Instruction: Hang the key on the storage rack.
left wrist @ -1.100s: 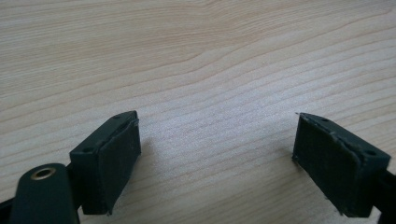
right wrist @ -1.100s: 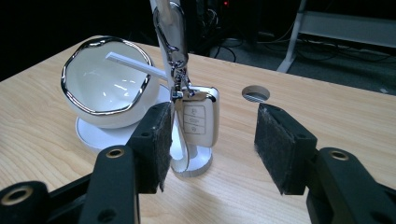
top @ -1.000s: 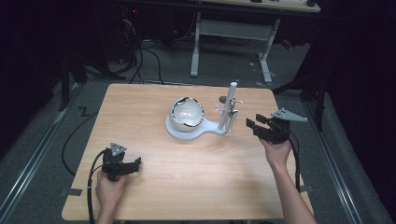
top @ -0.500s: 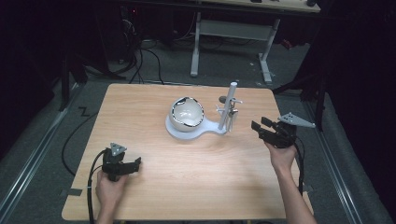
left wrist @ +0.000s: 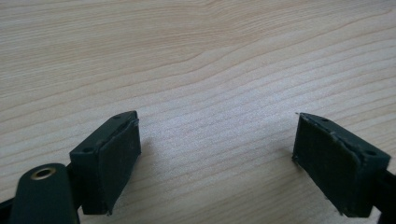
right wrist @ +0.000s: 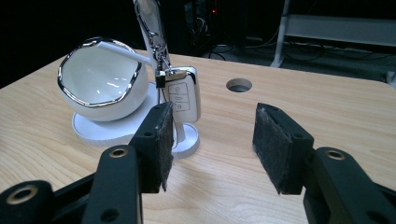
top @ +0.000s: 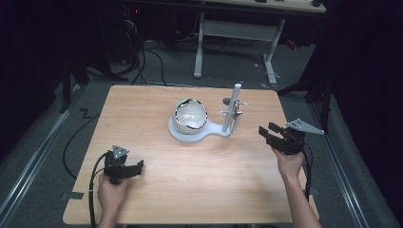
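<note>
Car key (right wrist: 185, 93) hangs from stand (right wrist: 154, 32): light, rigid, slick; grip its flat faces. Right gripper (right wrist: 210, 135) jaws spread, narrowing, nothing between them.

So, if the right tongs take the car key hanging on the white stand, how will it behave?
The car key hangs freely from a clip on the stand, so it will probably swing when touched. Its glossy shell may be slippery. The slim stand might tip if pulled sideways.

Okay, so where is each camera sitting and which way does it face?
High view: above the person's side, looking forward and down on the table; shows both forearms, left gripper, right gripper.
Left gripper view: rides that gripper, faces bare tabletop past open jaws.
Right gripper view: faces the key fob on its stand beside the bowl, shared with the high view.
</note>
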Available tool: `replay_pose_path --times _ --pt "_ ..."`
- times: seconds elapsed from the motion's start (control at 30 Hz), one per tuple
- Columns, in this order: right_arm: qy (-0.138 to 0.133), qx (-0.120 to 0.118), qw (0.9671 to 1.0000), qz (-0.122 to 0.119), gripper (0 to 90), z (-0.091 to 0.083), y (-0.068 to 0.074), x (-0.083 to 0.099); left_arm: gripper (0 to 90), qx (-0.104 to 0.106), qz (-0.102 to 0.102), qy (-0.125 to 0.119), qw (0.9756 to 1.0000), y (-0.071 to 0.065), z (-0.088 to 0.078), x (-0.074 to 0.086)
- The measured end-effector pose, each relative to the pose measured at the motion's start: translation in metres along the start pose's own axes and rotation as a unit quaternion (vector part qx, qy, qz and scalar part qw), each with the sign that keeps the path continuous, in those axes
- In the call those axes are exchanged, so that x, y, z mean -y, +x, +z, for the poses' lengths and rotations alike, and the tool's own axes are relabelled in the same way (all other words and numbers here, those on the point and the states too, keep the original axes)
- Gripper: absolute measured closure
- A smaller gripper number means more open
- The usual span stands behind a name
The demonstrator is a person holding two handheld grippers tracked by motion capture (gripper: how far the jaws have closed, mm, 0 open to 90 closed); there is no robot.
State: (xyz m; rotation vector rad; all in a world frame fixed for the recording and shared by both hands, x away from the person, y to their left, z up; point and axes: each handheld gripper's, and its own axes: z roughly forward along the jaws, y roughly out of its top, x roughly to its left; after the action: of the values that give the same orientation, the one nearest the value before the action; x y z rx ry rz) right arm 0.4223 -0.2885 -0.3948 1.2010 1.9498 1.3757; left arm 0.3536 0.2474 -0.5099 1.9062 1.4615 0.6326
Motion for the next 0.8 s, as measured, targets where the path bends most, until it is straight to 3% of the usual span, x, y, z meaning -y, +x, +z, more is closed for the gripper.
replay_pose_path --times 0.8 --pt "-0.004 0.003 1.0 0.008 48.6 -0.015 -0.001 0.017 15.4 0.0 0.0 0.0 1.0 0.0 0.0 0.0"
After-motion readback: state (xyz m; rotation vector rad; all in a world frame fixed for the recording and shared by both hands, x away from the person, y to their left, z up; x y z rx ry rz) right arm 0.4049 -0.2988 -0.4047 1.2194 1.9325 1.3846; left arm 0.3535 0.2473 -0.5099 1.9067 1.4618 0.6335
